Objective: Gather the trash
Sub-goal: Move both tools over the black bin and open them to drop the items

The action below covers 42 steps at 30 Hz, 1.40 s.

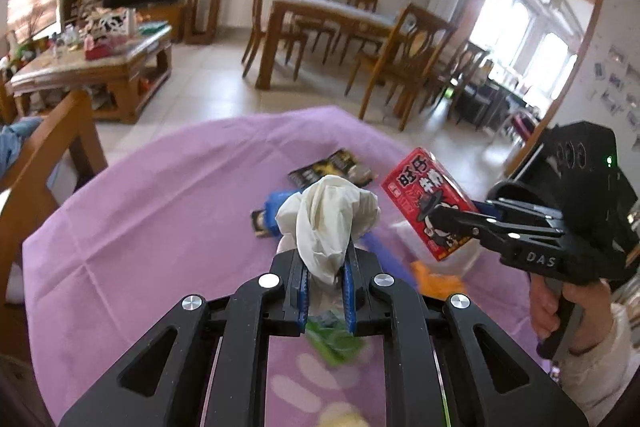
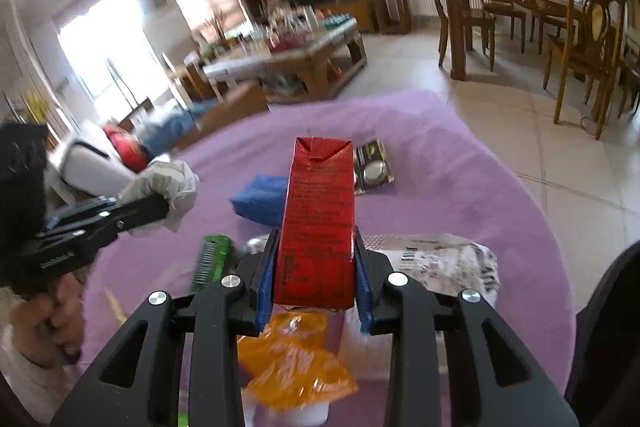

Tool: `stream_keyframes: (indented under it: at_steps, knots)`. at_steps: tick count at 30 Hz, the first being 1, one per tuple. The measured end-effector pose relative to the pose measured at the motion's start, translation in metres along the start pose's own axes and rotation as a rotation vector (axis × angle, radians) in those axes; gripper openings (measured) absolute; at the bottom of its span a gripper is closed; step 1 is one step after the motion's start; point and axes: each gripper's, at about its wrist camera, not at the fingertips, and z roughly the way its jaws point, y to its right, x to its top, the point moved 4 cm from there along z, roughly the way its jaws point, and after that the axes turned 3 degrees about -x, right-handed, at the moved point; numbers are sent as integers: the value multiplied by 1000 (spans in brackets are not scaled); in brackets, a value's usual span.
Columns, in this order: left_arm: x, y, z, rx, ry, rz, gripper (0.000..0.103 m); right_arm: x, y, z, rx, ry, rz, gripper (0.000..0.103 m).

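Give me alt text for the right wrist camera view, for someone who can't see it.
The right gripper holds a red drink carton upright between its blue-padded fingers above a purple tablecloth strewn with trash, including an orange wrapper and a blue packet. At left, the left gripper clamps a crumpled white tissue.

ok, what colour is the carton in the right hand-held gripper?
Red with black print, seen best in the right wrist view: carton clamped in the right hand-held gripper.
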Motion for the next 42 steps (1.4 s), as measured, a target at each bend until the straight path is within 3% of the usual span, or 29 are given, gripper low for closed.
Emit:
stream_keyframes:
  at_steps: [6,17,21,27,36,37,38,39,40,41,42]
  knots:
    - [-2,54,-3,-72,15,53,14,-1,25,-68,37,142,71,32]
    - [-31,233,79,-271,-86,224,14,-28,144,-179,-158,339,228,33]
    - [-45,296,116,-337,-127,278,14,-47,187,-196,-223,360,294,32]
    - [-74,359,173,-379,-220,338,14,-80,241,-199,-275,341,381,33]
    - [-97,380,211,-355,-288,368,15,-105,275,-189,-271,297,430,34]
    - [-96,379,211,-349,-287,375,18,-107,276,-188,-266,293,429,35]
    - [-97,379,210,-342,-286,382,34,-108,275,-189,-260,292,429,37]
    - [-96,378,209,-321,-275,391,63,-108,276,-187,-253,289,429,49]
    - [-92,375,206,-287,-244,396,79,-111,273,-190,-248,294,432,79]
    - [-87,374,202,-265,-210,396,98,-111,274,-193,-244,314,441,93]
    - [-82,372,197,-251,-166,393,98,-111,275,-198,-243,347,448,98]
